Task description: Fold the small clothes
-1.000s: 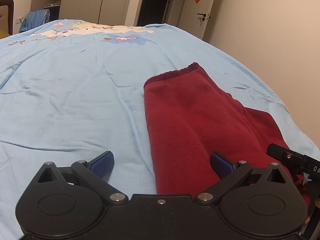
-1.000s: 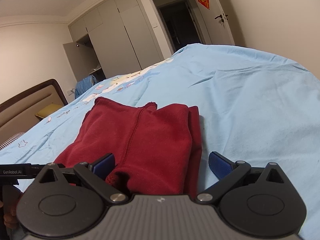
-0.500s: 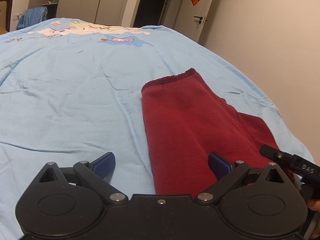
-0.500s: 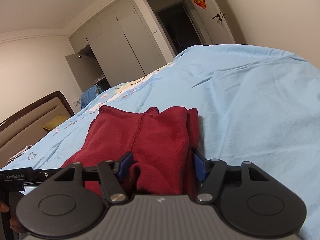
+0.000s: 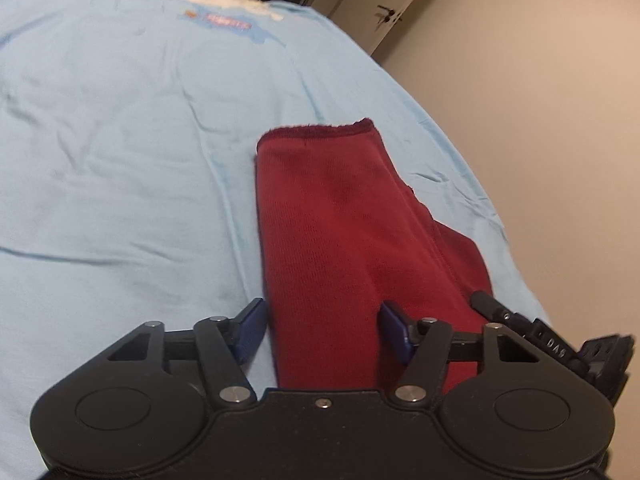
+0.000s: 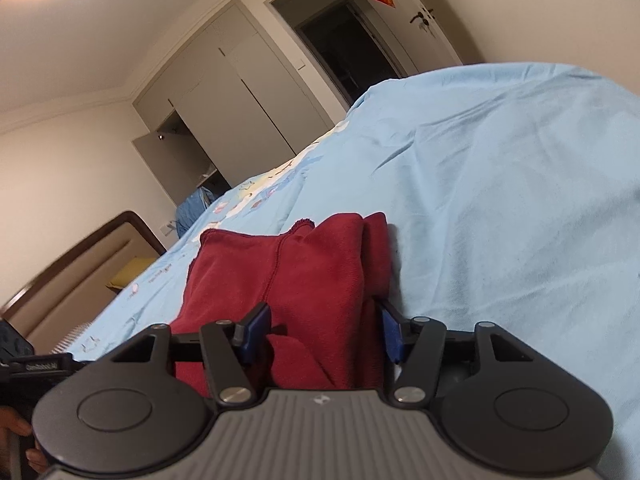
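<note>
Garment: a dark red knitted garment [image 5: 340,232] is laid on the light blue bedsheet [image 5: 120,160], near the bed's edge beside the wall; it is seen already doubled lengthwise into a long strip, one layer over another.

Left gripper [image 5: 324,330]: its blue pads are set wide apart astride the near end of the strip; the left pad [image 5: 250,330] is over the sheet, the other over the cloth. Nothing is clamped.

Right gripper [image 6: 320,334]: its pads are drawn in against the bunched near end of the garment [image 6: 304,280], which fills the gap between them. It is judged to be gripping the cloth, though the exact contact is partly hidden.

Done: the lengthwise fold is judged complete, with edges roughly matched.

Left: a crosswise fold is judged to remain, the near end to be carried toward the far hem [image 5: 320,130].

Risk: uneven grips may skew the strip.

Surroundings: a wardrobe [image 6: 240,92] and a door [image 6: 424,28] are seen beyond the bed.
</note>
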The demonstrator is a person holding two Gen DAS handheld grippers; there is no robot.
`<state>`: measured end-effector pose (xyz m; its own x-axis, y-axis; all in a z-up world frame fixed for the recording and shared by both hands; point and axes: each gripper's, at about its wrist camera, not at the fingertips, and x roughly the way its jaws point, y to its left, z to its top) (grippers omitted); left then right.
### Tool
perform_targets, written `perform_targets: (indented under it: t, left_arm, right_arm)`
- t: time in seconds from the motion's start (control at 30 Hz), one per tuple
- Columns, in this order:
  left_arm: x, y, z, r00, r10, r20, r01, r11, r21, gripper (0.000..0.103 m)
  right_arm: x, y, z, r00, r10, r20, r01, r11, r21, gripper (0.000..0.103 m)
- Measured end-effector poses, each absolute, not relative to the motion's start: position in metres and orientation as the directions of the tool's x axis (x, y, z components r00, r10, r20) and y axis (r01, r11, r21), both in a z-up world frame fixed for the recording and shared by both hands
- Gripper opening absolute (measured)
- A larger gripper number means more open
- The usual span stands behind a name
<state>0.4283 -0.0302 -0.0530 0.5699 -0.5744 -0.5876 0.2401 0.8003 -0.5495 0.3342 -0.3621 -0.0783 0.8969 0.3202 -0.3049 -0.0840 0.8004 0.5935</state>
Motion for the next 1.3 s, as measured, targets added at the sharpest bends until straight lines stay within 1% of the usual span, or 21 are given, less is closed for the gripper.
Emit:
perform_targets:
  t: [0.07, 0.13, 0.2, 0.27, 0.3, 0.47, 0.67, 0.87, 0.97, 1.17, 1.3]
  left_arm:
    - [0.432, -0.029, -0.056, 0.559, -0.58, -0.592, 0.211, 0.79, -0.576, 0.06]
    - [0.432, -0.03, -0.054, 0.56, -0.574, -0.597, 0.205, 0.794, -0.572, 0.058]
    - [0.429, -0.032, -0.052, 0.567, -0.56, -0.603, 0.2, 0.805, -0.559, 0.055]
    - [0.427, -0.035, -0.049, 0.577, -0.541, -0.612, 0.187, 0.817, -0.546, 0.052]
    - [0.427, -0.038, -0.047, 0.582, -0.529, -0.618, 0.181, 0.825, -0.536, 0.051]
    - [0.417, -0.056, -0.033, 0.627, -0.442, -0.642, 0.196, 0.887, -0.418, 0.045]
    - [0.402, -0.075, -0.018, 0.684, -0.365, -0.632, 0.24, 0.93, -0.278, 0.039]
    - [0.391, -0.085, -0.002, 0.719, -0.334, -0.61, 0.279, 0.942, -0.186, 0.036]
    - [0.389, -0.086, 0.006, 0.73, -0.339, -0.593, 0.298, 0.939, -0.17, 0.036]
    - [0.384, -0.084, 0.018, 0.741, -0.351, -0.572, 0.321, 0.934, -0.156, 0.035]
    - [0.38, -0.076, 0.026, 0.772, -0.324, -0.547, 0.309, 0.943, -0.123, 0.035]
  right_arm:
    - [0.334, -0.366, -0.08, 0.898, 0.329, -0.293, -0.085, 0.782, 0.618, 0.061]
    - [0.334, -0.366, -0.081, 0.899, 0.325, -0.294, -0.08, 0.781, 0.62, 0.058]
    - [0.334, -0.364, -0.081, 0.901, 0.313, -0.301, -0.071, 0.789, 0.61, 0.054]
    - [0.334, -0.362, -0.081, 0.903, 0.303, -0.306, -0.061, 0.794, 0.604, 0.047]
    - [0.334, -0.361, -0.081, 0.903, 0.299, -0.307, -0.059, 0.796, 0.602, 0.046]
    - [0.333, -0.353, -0.078, 0.909, 0.27, -0.317, -0.047, 0.823, 0.566, 0.036]
    - [0.327, -0.337, -0.069, 0.921, 0.213, -0.326, -0.038, 0.882, 0.469, 0.025]
    - [0.318, -0.318, -0.052, 0.936, 0.165, -0.311, -0.044, 0.931, 0.361, 0.021]
    - [0.312, -0.311, -0.043, 0.943, 0.164, -0.291, -0.062, 0.942, 0.329, 0.021]
    - [0.307, -0.293, -0.023, 0.951, 0.19, -0.244, -0.109, 0.944, 0.311, 0.02]
    - [0.309, -0.277, -0.011, 0.951, 0.222, -0.214, -0.152, 0.941, 0.302, 0.02]
